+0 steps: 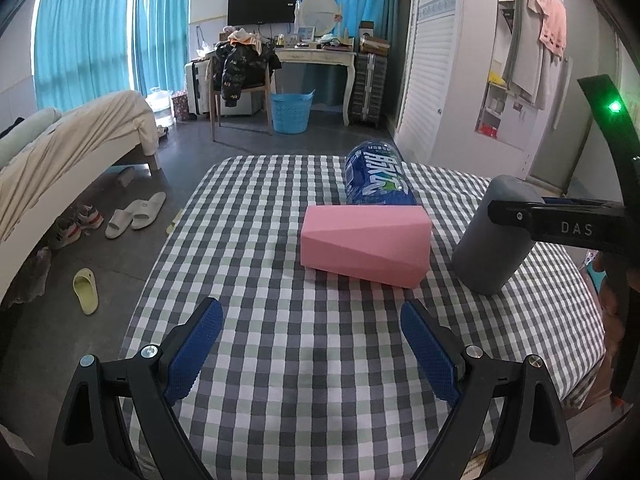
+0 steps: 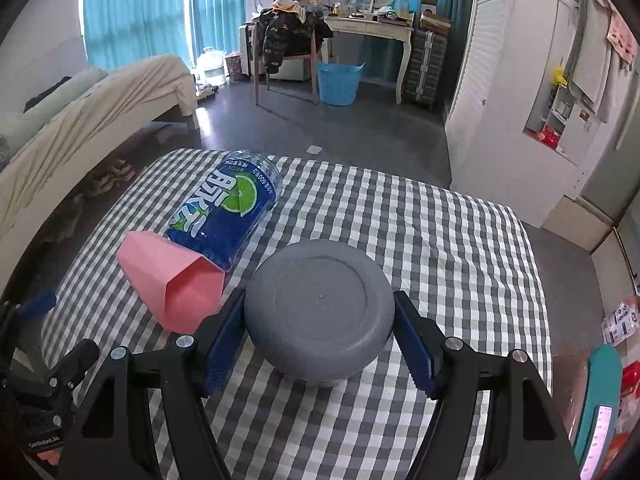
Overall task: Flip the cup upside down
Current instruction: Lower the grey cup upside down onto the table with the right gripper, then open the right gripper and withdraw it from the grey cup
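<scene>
A grey cup (image 2: 320,312) stands upside down on the checkered table (image 2: 440,240), its flat base facing up. My right gripper (image 2: 320,332) straddles it, blue pads (image 2: 224,344) close on both sides; a thin gap shows at the right pad. In the left wrist view the grey cup (image 1: 492,240) sits at the right, tilted in the lens, with a black finger (image 1: 560,224) of the right gripper across it. My left gripper (image 1: 312,344) is open and empty above the near part of the table.
A pink faceted cup (image 1: 364,244) lies on its side mid-table, its open end toward the right gripper (image 2: 188,296). A blue labelled bottle (image 2: 232,212) lies behind it. Table edges fall to the floor at left and far side. A bed (image 1: 60,148) stands left.
</scene>
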`<state>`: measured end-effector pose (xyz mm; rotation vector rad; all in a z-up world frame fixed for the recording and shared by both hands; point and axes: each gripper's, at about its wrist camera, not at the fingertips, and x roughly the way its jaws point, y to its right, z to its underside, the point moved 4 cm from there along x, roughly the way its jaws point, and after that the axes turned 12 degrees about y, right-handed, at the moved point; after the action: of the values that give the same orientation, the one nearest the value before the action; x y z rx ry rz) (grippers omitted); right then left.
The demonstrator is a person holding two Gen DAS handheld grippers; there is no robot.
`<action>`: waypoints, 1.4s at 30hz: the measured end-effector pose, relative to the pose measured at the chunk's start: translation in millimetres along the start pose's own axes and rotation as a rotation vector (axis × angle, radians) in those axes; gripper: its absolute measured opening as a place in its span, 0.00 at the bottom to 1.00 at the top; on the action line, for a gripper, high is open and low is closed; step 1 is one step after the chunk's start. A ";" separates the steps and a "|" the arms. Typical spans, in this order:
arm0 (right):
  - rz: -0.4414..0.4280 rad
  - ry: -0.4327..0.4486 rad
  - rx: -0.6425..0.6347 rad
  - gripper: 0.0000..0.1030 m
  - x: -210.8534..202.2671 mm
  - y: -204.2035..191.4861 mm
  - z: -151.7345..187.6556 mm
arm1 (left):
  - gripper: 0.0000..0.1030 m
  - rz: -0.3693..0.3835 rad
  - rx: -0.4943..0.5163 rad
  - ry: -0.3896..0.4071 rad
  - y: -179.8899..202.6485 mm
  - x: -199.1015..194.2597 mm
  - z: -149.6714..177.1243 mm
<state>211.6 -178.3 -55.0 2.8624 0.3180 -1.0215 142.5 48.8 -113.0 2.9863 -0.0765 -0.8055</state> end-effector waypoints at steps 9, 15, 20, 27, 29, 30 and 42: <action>-0.045 0.030 0.046 0.78 -8.8 4.0 -7.1 | 0.91 -0.039 0.046 0.015 14.1 -17.5 -6.3; -0.054 0.181 0.036 0.82 -65.0 7.4 -30.2 | 0.91 -0.062 0.104 0.068 33.8 -36.8 -26.8; -0.039 0.330 0.031 0.82 -133.6 19.1 -38.0 | 0.91 -0.063 0.126 0.165 54.0 -64.3 -45.8; -0.003 0.452 0.046 0.83 -205.4 38.1 -15.1 | 0.91 -0.052 0.098 0.253 75.6 -101.0 -52.4; 0.015 0.469 0.045 0.83 -215.4 42.5 -5.9 | 0.91 -0.053 0.093 0.274 81.6 -107.4 -54.4; 0.018 0.471 0.048 0.83 -218.1 44.5 -0.4 | 0.91 -0.055 0.090 0.288 82.6 -111.2 -54.4; 0.054 0.457 0.112 0.93 -199.7 61.3 65.9 | 1.00 -0.071 0.084 0.415 94.8 -133.7 -35.5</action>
<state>33.9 -281.0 21.3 3.1616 0.2145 -0.3754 41.7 -36.6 -9.7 3.1787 0.0117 -0.1760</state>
